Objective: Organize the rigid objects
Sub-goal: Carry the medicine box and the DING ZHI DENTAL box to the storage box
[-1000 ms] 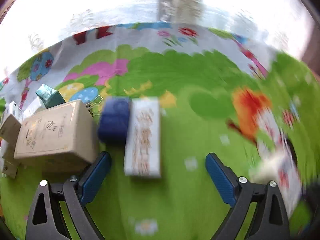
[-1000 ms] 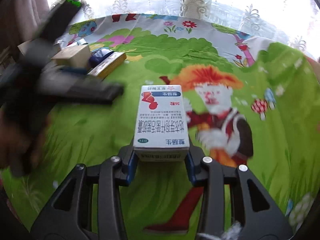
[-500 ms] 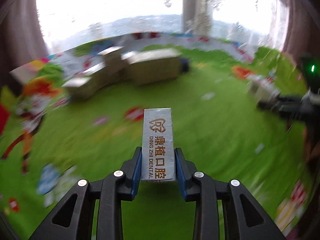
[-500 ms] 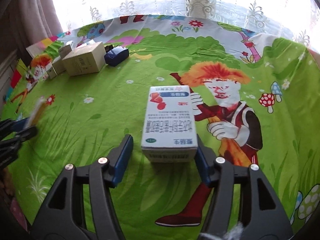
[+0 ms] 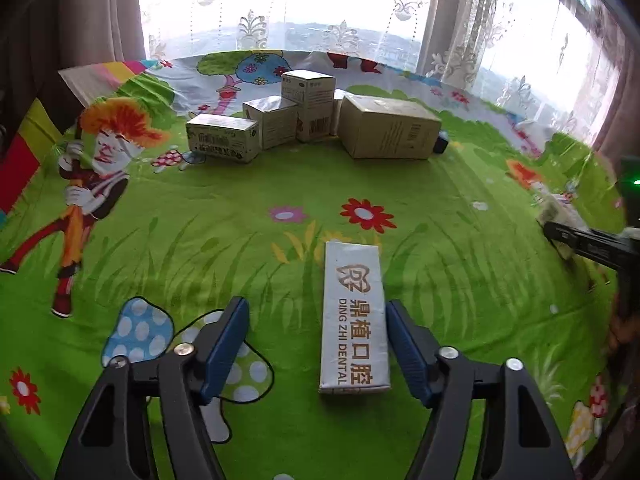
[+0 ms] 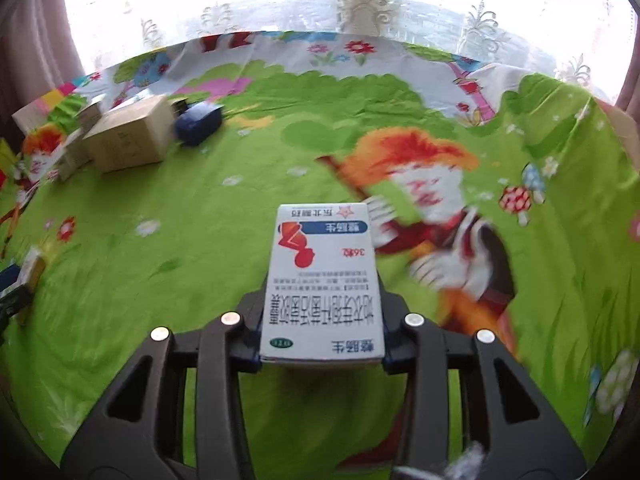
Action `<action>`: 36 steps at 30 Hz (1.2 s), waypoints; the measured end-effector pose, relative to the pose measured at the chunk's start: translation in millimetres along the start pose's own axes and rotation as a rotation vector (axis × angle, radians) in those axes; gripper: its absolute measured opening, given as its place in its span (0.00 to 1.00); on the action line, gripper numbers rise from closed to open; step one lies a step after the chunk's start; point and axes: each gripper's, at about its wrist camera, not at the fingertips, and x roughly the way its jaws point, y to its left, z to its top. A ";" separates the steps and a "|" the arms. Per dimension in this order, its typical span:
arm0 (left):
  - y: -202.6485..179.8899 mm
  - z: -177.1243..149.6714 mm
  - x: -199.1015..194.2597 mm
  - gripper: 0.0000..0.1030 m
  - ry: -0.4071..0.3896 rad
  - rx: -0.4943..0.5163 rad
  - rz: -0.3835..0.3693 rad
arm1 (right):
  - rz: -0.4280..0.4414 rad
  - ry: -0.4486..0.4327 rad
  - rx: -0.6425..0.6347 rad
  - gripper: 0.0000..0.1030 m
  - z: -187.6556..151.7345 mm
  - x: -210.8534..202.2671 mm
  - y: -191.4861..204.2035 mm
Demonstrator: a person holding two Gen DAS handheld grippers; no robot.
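On open green cloth, the spread left gripper flanks the dental box; the right gripper clamps the medicine box.

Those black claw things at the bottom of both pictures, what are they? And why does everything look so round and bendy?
They are grabbers, each held by a person, with a small camera looking along its two fingers. That lens bends the view.

One picture is from the left gripper. It is open, and a long dental box lies between its fingers on the cartoon cloth. Farther off sits a cluster of boxes.

The other is from the right gripper. It is squeezed shut on a white medicine box.
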 end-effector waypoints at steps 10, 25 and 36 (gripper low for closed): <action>15.2 -4.3 -4.4 0.30 -0.033 -0.075 -0.013 | 0.115 -0.028 -0.202 0.43 -57.5 -34.0 120.2; 18.8 -5.5 -6.9 0.31 -0.034 -0.093 -0.029 | 0.090 -0.028 -0.212 0.43 -53.3 -28.4 129.6; 27.9 -60.9 -87.5 0.31 -0.089 -0.112 -0.033 | 0.175 0.001 -0.141 0.43 -73.4 -50.8 134.0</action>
